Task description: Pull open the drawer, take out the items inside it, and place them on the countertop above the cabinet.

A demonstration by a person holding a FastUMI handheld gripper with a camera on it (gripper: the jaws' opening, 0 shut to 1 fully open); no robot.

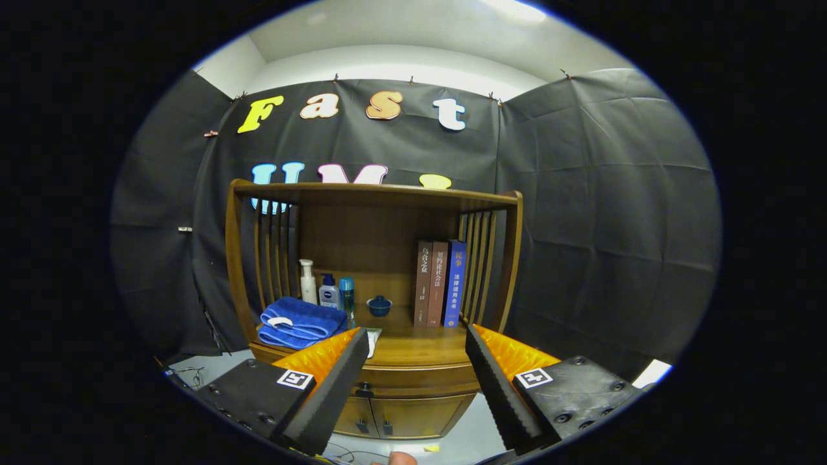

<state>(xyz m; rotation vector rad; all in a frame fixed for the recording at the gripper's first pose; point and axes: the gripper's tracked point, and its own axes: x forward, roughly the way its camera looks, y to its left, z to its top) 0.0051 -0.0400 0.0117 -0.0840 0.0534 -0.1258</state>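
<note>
Held well back from a wooden cabinet (413,387), gripper (417,352) spread wide, fingers grasping nothing. Framed between the fingers and beyond them: the drawer (420,378), shut, just under the countertop (413,345), long axis running side to side, knob (364,389) nearer the left finger. Above the countertop: a folded towel (300,323), bottles (326,290), a small bowl (379,305), upright books (439,284). Drawer contents hidden.

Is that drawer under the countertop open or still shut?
Shut. The drawer front sits flush with the cabinet, its knob untouched; the gripper hangs open before it.
</note>
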